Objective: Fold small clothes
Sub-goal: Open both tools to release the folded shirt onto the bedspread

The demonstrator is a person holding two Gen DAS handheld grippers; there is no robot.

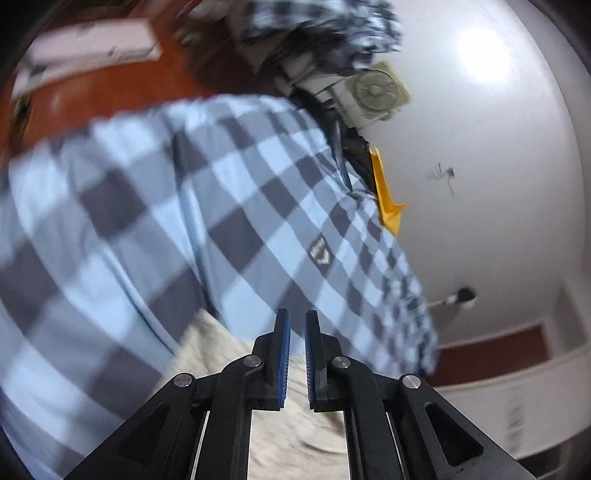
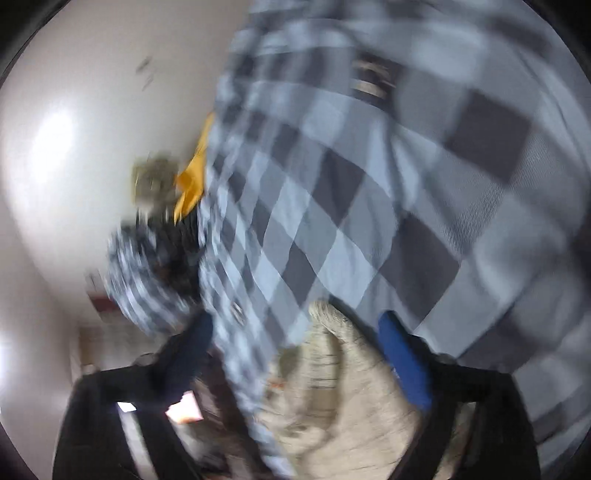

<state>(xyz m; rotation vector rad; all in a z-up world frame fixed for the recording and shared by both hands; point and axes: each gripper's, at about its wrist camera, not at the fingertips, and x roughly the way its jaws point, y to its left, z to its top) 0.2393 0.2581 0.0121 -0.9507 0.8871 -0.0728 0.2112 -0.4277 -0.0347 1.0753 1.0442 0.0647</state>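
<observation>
A blue and grey checked garment (image 1: 207,206) with a small dark logo patch fills the left wrist view, hanging in front of the camera. A beige knitted cloth (image 1: 295,424) lies under my left gripper (image 1: 297,321), whose blue-padded fingers stand almost together with a thin gap and nothing visible between the tips. In the blurred right wrist view the checked garment (image 2: 369,203) fills most of the frame. My right gripper (image 2: 295,328) has its fingers wide apart, with the checked fabric and the beige cloth (image 2: 351,398) lying between them.
A person in checked clothing (image 1: 317,33) with dark hair is overhead, against a white ceiling (image 1: 480,166). A yellow object (image 1: 386,199) sits at the garment's edge. A small fan (image 1: 376,90), a red-brown surface (image 1: 110,92) and a white ledge (image 1: 509,391) are visible.
</observation>
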